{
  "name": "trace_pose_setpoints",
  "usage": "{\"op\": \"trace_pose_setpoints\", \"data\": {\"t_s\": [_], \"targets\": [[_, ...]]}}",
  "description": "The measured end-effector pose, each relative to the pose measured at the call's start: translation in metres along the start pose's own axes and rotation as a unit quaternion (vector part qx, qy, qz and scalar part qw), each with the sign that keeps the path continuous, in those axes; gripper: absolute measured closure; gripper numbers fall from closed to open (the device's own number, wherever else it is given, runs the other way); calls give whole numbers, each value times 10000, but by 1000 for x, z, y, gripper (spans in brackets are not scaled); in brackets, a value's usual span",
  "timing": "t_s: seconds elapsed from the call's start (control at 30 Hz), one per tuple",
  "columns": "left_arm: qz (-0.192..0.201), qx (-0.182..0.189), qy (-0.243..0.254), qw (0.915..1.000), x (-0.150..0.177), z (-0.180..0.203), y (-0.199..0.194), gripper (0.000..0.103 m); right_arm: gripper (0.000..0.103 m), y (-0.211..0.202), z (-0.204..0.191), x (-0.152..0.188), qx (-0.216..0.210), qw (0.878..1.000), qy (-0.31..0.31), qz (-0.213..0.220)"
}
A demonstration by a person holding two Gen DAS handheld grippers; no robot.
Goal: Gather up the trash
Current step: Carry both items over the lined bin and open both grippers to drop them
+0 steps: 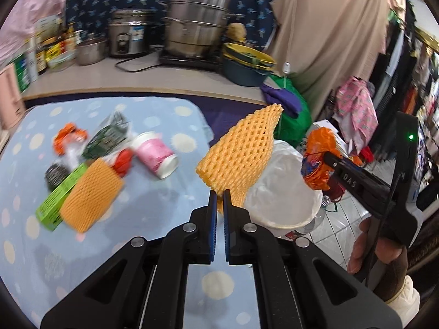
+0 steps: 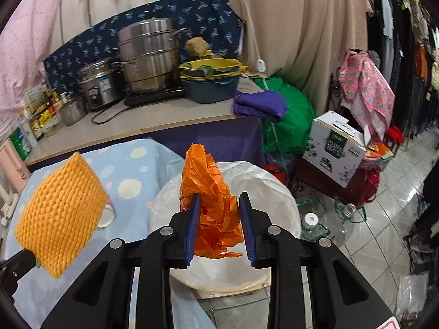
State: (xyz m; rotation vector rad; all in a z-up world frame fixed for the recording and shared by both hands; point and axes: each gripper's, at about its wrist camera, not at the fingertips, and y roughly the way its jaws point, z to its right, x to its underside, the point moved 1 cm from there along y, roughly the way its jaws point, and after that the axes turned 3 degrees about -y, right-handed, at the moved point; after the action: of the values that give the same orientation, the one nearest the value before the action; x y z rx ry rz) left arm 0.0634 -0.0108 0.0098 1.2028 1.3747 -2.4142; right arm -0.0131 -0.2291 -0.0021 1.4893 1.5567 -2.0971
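Pale tiled floor, beige curtain, blue patterned cloth behind steel pots on a counter, hung clothes at right.

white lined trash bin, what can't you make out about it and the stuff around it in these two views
- White plastic-lined trash bin: its inside, right wrist view, hidden by the crumpled orange plastic bag in the right gripper.
- Same bin, left wrist view: near side hidden by the orange foam fruit net in the left gripper.
- Table trash pile: motion-blurred, labels unreadable.

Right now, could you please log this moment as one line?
left gripper: shut on foam net | right gripper: shut on orange bag | over lined bin
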Motion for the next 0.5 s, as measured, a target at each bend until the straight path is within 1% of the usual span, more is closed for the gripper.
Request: {"op": "trace_pose_setpoints", "data": {"t_s": [0.13, 0.23, 0.37, 0.47, 0.5], "targets": [[-118, 267, 318, 9991, -15, 26, 28, 99, 76, 10, 11, -2, 157, 9997, 185, -80], [-283, 426, 468, 9976, -21, 43, 53, 99, 75, 19, 18, -3, 180, 9991, 337, -169], [-608, 465, 600, 9953, -21, 62, 96, 99, 74, 33, 23, -2, 323, 9984, 360, -292], [-842, 413, 551, 9941, -19, 69, 128, 99, 71, 44, 26, -1, 363, 9981, 315, -378], [-958, 445, 541, 9929, -17, 71, 138, 99, 71, 47, 26, -1, 374, 9981, 301, -379]]}}
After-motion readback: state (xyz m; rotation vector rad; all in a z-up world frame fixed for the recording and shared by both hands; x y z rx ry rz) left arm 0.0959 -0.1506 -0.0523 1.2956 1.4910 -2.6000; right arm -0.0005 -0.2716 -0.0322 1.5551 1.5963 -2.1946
